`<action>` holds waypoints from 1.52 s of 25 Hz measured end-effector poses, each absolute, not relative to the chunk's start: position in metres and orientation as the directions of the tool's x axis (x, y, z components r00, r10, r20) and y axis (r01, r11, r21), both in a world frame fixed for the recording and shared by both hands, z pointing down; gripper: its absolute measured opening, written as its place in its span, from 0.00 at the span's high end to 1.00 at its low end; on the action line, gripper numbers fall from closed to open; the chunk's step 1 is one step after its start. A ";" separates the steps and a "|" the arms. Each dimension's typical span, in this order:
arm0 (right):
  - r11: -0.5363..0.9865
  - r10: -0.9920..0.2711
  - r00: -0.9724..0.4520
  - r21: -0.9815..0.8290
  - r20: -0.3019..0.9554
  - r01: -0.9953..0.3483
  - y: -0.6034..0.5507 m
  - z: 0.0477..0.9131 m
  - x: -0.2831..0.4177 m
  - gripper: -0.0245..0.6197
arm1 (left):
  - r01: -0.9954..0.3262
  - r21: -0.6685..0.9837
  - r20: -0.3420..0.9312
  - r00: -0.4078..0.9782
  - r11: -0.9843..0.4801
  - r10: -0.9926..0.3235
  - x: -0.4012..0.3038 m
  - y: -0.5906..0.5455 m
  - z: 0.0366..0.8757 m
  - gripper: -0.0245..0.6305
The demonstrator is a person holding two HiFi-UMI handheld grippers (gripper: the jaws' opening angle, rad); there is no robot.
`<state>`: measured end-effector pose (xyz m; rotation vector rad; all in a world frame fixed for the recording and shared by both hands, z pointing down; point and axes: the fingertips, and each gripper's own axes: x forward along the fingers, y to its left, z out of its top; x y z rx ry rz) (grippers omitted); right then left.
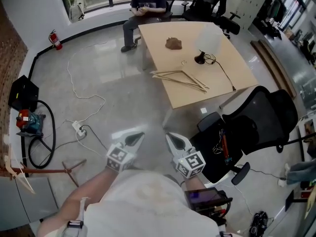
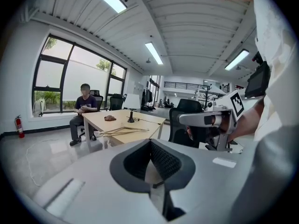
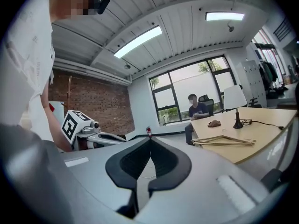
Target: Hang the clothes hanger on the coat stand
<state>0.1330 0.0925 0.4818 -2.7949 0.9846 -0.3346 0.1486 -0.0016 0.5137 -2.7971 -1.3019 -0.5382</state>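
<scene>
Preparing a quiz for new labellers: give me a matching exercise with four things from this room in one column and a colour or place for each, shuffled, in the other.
Things:
1. wooden clothes hangers
2. fire extinguisher
3. office chair
4. power strip

Colour or place:
A. red, upright near the wall
B. black, at the near corner of the table
C. white, on the floor with cables running from it
D. lying flat on the table top

Right pairs: 1-D, 2-A, 3-B, 4-C
</scene>
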 end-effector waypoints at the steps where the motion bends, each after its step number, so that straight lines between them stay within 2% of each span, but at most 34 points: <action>1: -0.781 -0.620 0.767 -0.223 0.162 -0.584 0.090 0.482 0.134 0.94 | 0.750 0.137 0.311 0.588 -0.647 0.747 0.149 -0.005 0.515 0.96; 9: -0.868 -0.491 0.849 -0.193 0.198 -0.457 0.079 0.481 0.131 0.94 | 0.824 0.154 0.295 0.489 -0.546 0.821 0.158 -0.025 0.523 0.96; 18: -0.968 -0.208 0.944 -0.195 0.256 -0.161 0.125 0.494 0.065 0.94 | 0.949 0.179 0.280 0.205 -0.260 0.938 0.114 0.039 0.532 0.96; 23: -0.976 -0.120 0.958 -0.207 0.261 -0.066 0.150 0.499 0.028 0.94 | 0.971 0.180 0.301 0.095 -0.155 0.949 0.083 0.071 0.539 0.96; 30: -0.970 0.002 0.966 -0.234 0.259 0.065 0.217 0.509 -0.027 0.94 | 0.990 0.134 0.325 -0.013 -0.033 0.946 0.036 0.143 0.539 0.96; 38: -0.960 0.071 0.955 -0.242 0.288 0.144 0.300 0.527 -0.079 0.94 | 0.989 0.149 0.356 -0.047 -0.007 0.933 0.002 0.217 0.546 0.96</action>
